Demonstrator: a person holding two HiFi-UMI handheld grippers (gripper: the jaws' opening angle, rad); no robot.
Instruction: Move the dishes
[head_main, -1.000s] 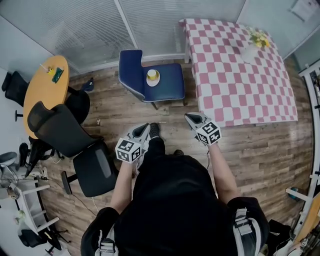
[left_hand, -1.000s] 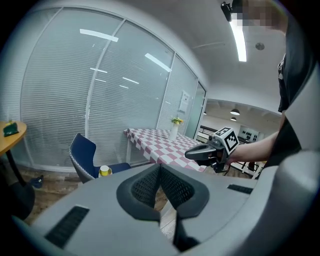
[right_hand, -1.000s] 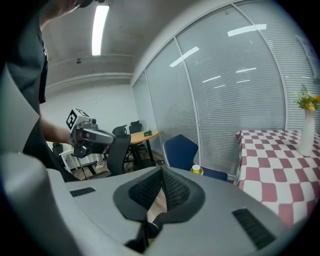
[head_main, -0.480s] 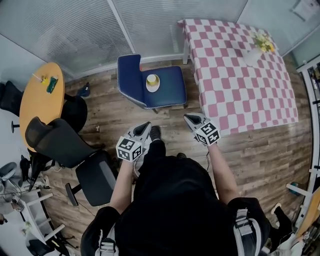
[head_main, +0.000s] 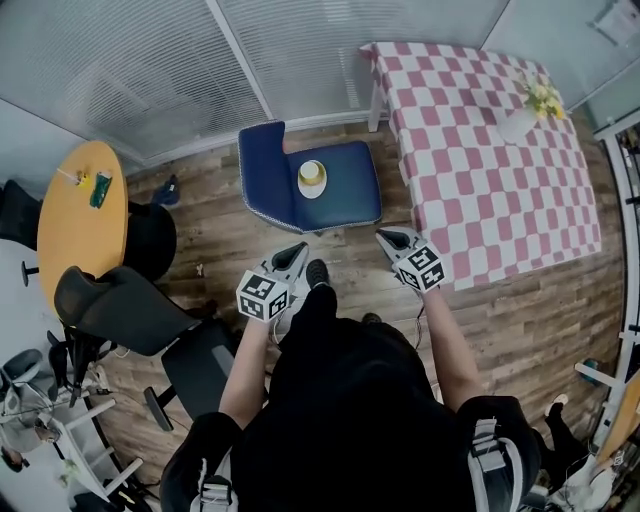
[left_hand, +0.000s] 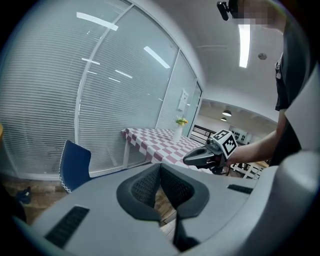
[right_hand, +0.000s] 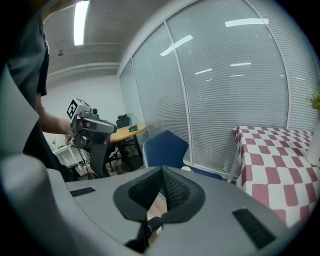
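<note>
Orange first: the round table (head_main: 78, 228) sits well off to the left of the blue chair (head_main: 345, 195), with a few small items on its top. Nearer the person, and also left of the blue chair, there's a black office chair (head_main: 125, 305). On to the left gripper (head_main: 298, 250), held out just short of the blue chair's front edge, its fingers pressed together with nothing between them. Now the dishes: a yellow cup (head_main: 312, 172) stands on a white plate (head_main: 312, 188), right on the blue chair's seat and clear of both grippers. The right gripper (head_main: 385, 238) is level with its partner, off the blue chair's front right corner, jaws closed tight and empty too. To the right of the blue chair stands the table with the pink-and-white checked cloth (head_main: 480, 170), and on its far side, well away from the blue chair, a white vase (head_main: 518, 125) of yellow flowers.
</note>
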